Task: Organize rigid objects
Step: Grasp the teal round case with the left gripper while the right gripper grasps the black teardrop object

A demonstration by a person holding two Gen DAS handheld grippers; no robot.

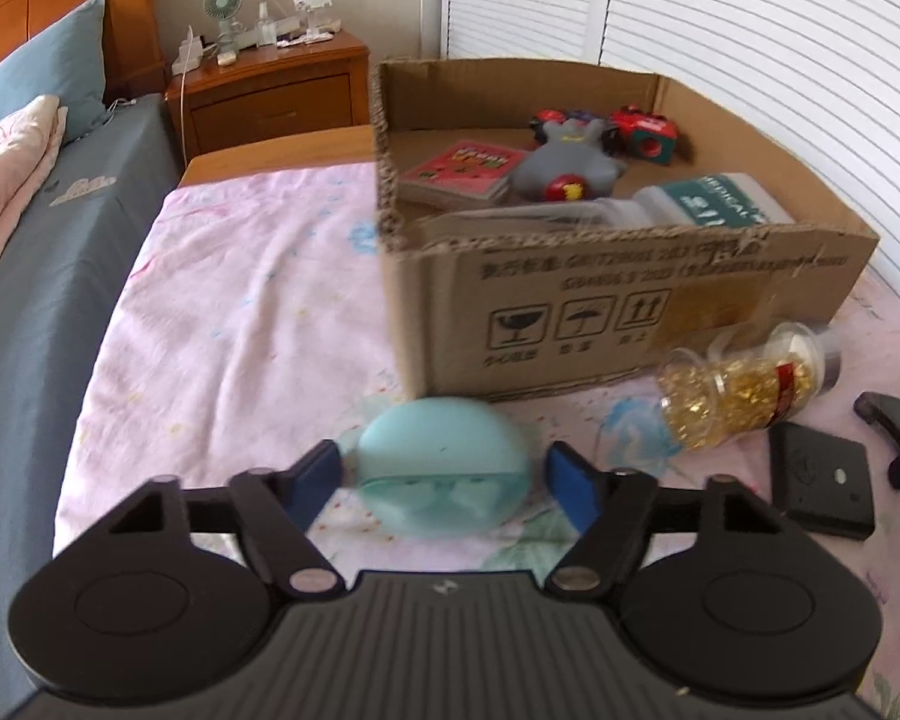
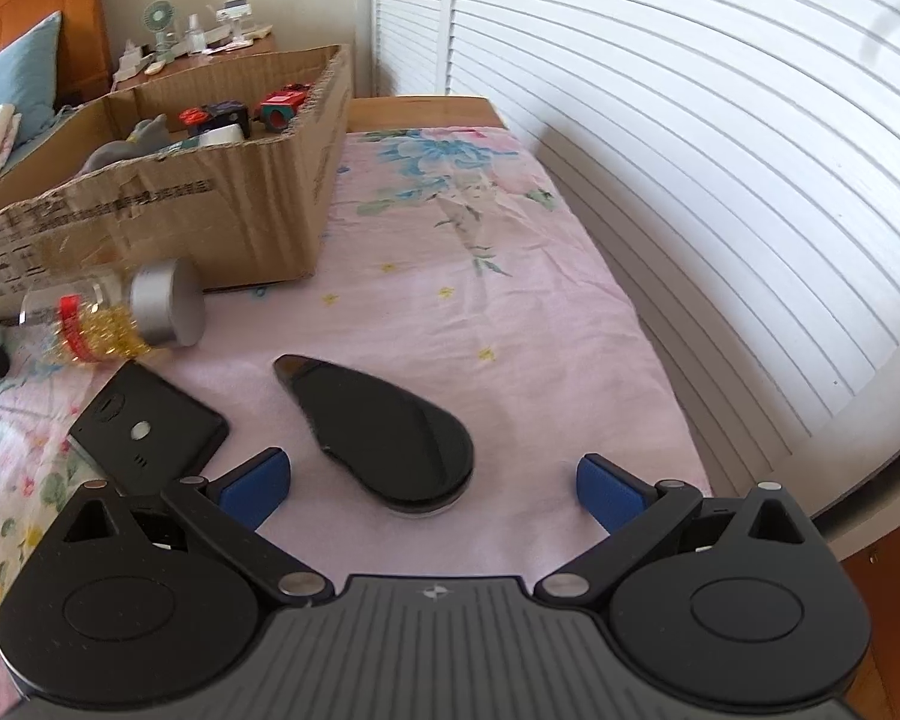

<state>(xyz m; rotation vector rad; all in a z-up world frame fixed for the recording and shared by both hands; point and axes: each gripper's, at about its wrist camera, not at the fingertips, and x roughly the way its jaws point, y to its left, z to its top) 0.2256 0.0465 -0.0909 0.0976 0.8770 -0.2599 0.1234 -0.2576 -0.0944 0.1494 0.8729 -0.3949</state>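
A light-teal rounded case (image 1: pixel 444 462) lies on the pink bedspread, between the open fingers of my left gripper (image 1: pixel 447 483), with a gap on each side. Behind it stands an open cardboard box (image 1: pixel 630 294), also in the right wrist view (image 2: pixel 168 204), holding a grey plush, small books, toy cars and a white bottle. A clear jar of gold flakes (image 1: pixel 744 390) lies on its side by the box; its silver lid faces the right wrist view (image 2: pixel 120 312). My right gripper (image 2: pixel 432 486) is open around a black teardrop-shaped object (image 2: pixel 384 426).
A flat black square device (image 2: pixel 150 426) lies left of the teardrop object, also in the left wrist view (image 1: pixel 822 480). White louvred doors (image 2: pixel 690 150) run along the right. A wooden nightstand (image 1: pixel 270 90) with clutter and pillows (image 1: pixel 36 84) lie at the back left.
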